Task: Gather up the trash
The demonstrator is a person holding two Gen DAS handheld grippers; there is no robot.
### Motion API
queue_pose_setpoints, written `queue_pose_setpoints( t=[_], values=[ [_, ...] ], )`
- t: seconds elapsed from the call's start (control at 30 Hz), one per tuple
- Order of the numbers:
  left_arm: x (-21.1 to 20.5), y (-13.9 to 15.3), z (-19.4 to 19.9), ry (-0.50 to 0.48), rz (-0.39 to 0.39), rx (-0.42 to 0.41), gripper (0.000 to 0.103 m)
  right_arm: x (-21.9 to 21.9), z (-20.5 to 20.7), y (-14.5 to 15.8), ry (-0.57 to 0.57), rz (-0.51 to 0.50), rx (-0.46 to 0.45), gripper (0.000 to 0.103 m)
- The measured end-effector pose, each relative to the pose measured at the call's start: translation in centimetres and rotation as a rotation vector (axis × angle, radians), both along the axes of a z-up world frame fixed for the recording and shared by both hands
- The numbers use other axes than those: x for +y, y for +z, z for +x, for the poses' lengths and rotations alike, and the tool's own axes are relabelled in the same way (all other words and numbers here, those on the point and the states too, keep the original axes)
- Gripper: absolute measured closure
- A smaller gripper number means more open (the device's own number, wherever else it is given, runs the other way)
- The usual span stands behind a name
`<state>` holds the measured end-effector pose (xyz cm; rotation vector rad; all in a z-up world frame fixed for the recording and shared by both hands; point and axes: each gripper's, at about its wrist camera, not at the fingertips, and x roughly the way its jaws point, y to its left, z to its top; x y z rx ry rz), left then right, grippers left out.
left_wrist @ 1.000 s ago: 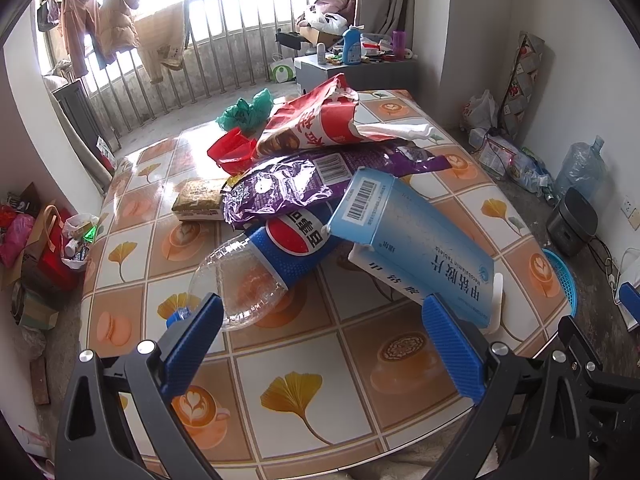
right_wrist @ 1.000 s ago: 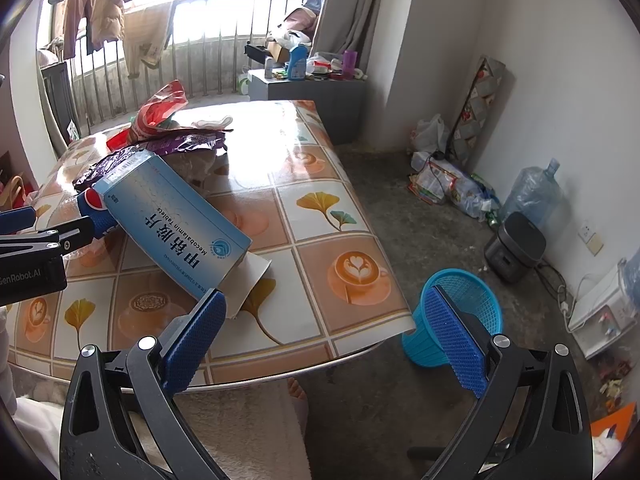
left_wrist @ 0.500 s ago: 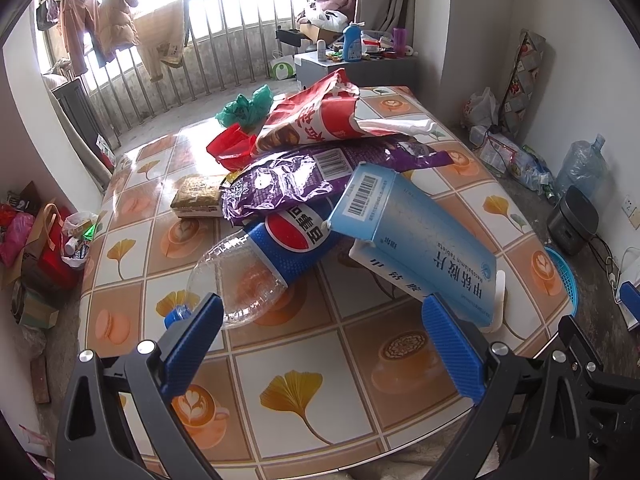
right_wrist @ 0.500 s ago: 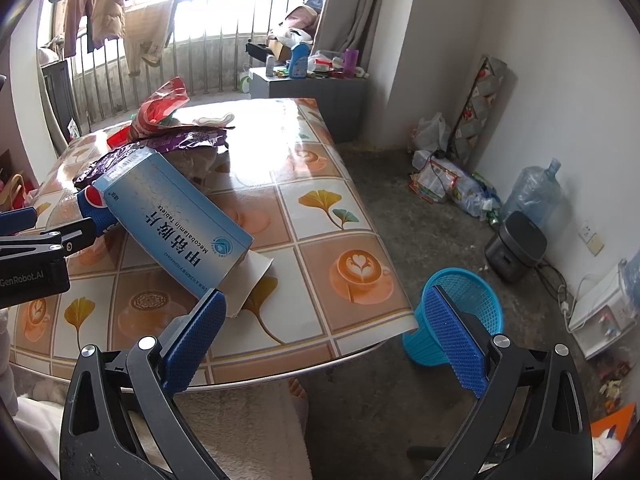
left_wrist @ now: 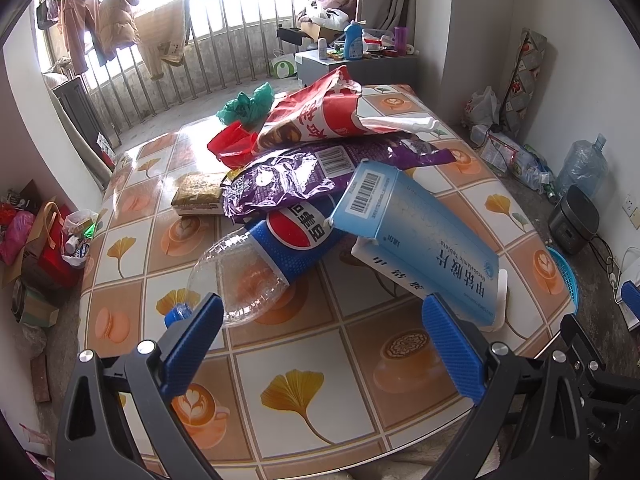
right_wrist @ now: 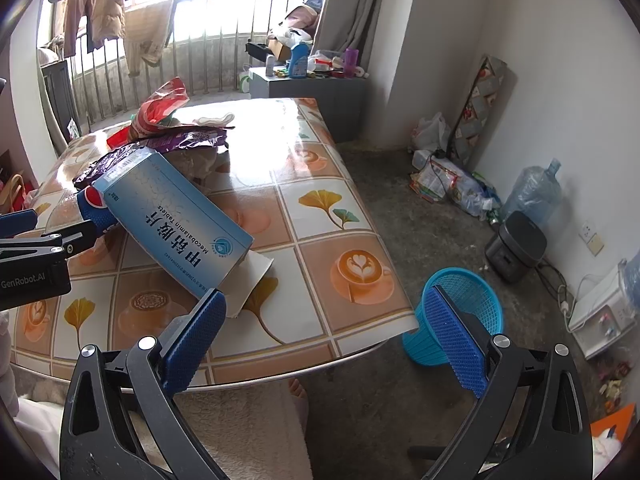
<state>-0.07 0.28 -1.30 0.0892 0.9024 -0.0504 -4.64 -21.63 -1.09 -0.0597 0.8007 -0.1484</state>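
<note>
**Both tongs empty over the littered tabletop**

The left tongs (left_wrist: 320, 344) hung with blades spread wide, gripping nothing, above the tiled tabletop (left_wrist: 280, 360). Just ahead of them lay the trash heap: a clear Pepsi bottle (left_wrist: 272, 256) near the left blade, a blue medicine box (left_wrist: 416, 236) reaching toward the right blade, and beyond these a purple wrapper (left_wrist: 296, 180) and a red snack bag (left_wrist: 320, 120). The right tongs (right_wrist: 324, 336) were likewise apart and empty; the box (right_wrist: 176, 216) sat ahead of their left blade, a blue wastebasket (right_wrist: 472, 296) on the floor behind their right.
</note>
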Motion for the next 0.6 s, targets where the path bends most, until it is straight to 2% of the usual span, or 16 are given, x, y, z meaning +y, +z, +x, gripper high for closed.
queue_pose_setpoints(
  t=[0.6],
  values=[
    [0.09, -0.24, 0.25, 0.008, 0.007, 0.013, 0.006, 0.35, 0.1, -0.05, 0.005, -0.003, 0.003, 0.008]
  ],
)
